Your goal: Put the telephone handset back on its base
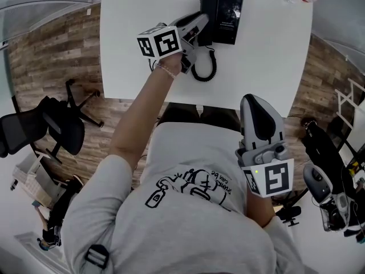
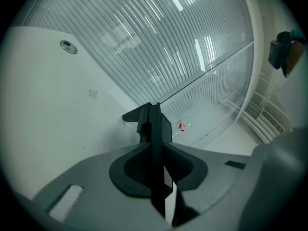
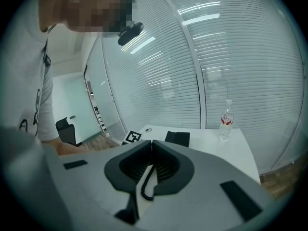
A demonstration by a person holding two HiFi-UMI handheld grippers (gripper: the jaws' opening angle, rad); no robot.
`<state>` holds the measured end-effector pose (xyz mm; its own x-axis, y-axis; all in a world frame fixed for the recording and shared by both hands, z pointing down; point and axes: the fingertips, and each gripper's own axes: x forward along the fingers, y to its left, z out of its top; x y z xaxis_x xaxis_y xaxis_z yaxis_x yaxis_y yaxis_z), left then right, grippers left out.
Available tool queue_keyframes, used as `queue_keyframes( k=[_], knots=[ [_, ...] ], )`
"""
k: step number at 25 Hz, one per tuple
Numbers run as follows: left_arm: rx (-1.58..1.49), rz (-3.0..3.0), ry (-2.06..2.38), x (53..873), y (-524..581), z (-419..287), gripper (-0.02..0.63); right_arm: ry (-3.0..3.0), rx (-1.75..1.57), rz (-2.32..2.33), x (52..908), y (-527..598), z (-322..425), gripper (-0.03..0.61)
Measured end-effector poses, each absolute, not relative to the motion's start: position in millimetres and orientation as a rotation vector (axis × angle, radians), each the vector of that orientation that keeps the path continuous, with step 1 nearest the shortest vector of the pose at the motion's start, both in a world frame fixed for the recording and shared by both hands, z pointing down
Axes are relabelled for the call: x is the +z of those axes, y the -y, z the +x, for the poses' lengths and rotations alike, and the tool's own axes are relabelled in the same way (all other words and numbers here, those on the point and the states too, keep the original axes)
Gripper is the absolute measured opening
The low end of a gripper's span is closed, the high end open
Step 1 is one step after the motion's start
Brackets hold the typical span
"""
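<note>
We have the left gripper (image 1: 197,26) clamped on the handset (image 2: 155,129). The black piece stands edge-on between its fingers, pressed from both sides, with its far end reaching out past the fingertips. Just beyond those fingertips and to their right lies the base (image 1: 229,13) on the white table (image 1: 268,50). From above, the handset seems to be at the base's left edge, but we cannot tell whether it rests in the cradle or hangs just over it. The coiled cord (image 1: 205,68) loops on the table behind the fingers, on the side nearer our body. The right gripper (image 1: 255,103) has its fingers together on nothing and is held back by the chest, well apart from the phone.

To do this step well, we judge that we should:

- Line the handset's length up with the cradle.
- Bring it down flat so both ends seat together.
- Open the fingers only once the base carries it.

The cord should stay out from under the handset. If the base is light, it may slide under a sideways push, so we press straight down. After that we draw the opened fingers straight back, so the pads do not drag the handset out again.
</note>
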<state>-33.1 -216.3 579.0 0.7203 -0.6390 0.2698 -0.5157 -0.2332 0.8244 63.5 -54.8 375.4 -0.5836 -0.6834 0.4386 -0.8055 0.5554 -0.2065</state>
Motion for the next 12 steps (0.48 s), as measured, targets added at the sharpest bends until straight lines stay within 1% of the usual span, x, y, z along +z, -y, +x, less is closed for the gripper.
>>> queue_keyframes(
  k=[8, 12],
  knots=[
    [0.05, 1.99, 1.092, 575.6, 221.5, -36.9, 0.089, 2.48, 0.563, 1.225, 377.0, 53.5, 64.4, 0.006],
    [0.166, 2.059, 1.197, 574.2, 221.7, -41.0, 0.129, 2.482, 0.562, 1.223, 376.7, 52.8, 62.2, 0.006]
  ],
)
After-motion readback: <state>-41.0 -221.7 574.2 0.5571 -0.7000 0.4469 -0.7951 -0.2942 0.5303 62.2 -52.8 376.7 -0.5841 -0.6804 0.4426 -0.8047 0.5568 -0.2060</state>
